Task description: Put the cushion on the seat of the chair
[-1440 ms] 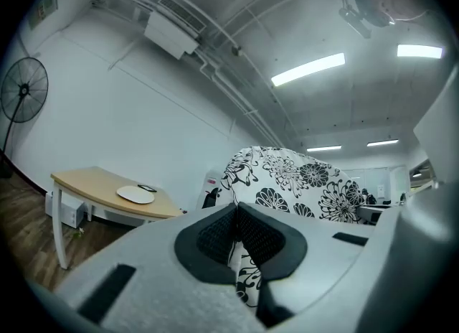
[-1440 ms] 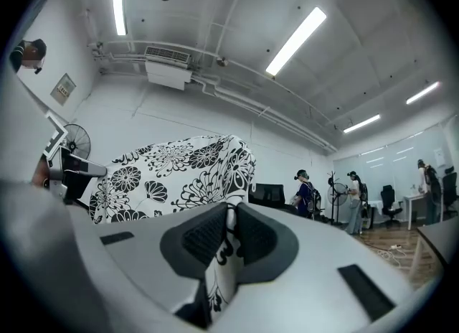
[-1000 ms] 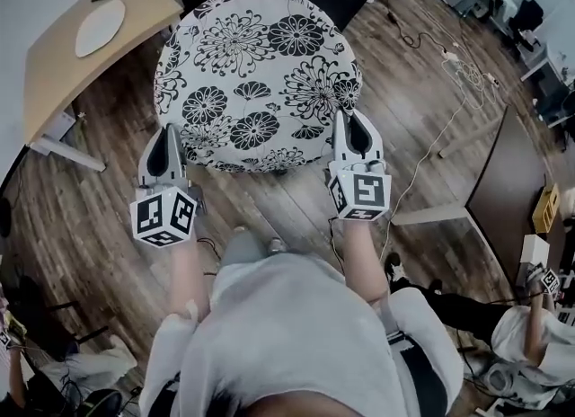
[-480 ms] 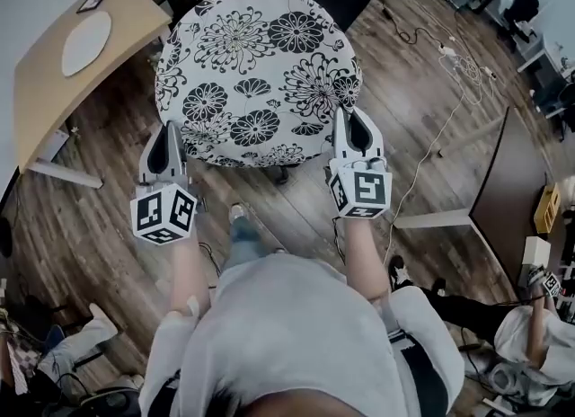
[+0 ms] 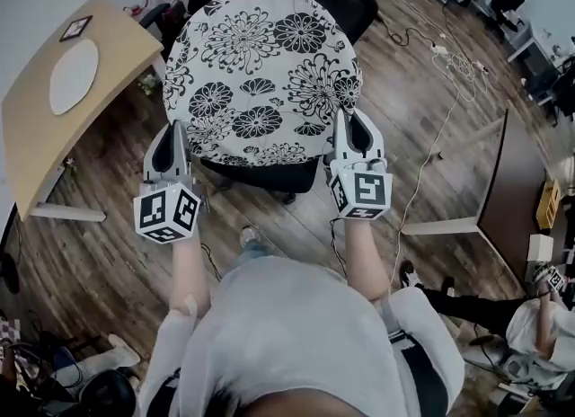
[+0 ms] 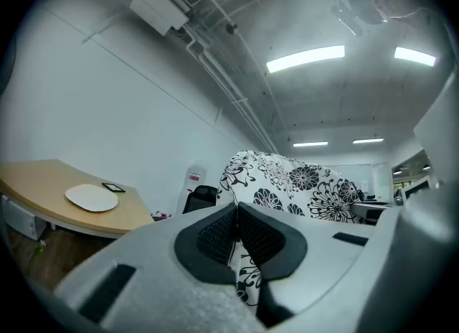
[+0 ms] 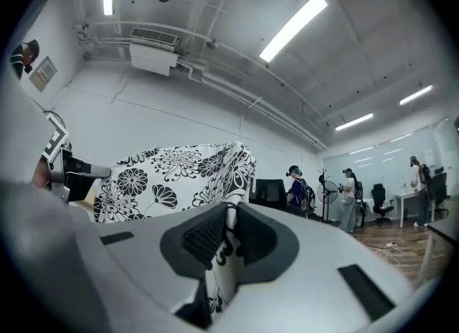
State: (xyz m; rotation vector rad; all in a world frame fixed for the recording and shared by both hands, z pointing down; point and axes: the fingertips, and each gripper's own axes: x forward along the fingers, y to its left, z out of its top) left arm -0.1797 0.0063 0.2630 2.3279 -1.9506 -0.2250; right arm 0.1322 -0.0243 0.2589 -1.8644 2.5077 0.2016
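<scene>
Pale wood at far left: the curved table (image 5: 36,141) carries a white oval mat (image 5: 74,76) and, near its far edge, a small dark frame (image 5: 75,28). Next, your left gripper (image 5: 172,132) has its jaws pressed together on the cushion (image 5: 260,65), floral fabric pinched between the pads at the near left edge. That black-and-white cushion spreads flat between your hands, over the black chair (image 5: 260,175), whose seat peeks out under the cushion's near edge; whether they touch can't be told. Your right gripper (image 5: 349,120) clamps the near right edge, jaws closed on fabric. A dark desk (image 5: 512,190) stands far right.
</scene>
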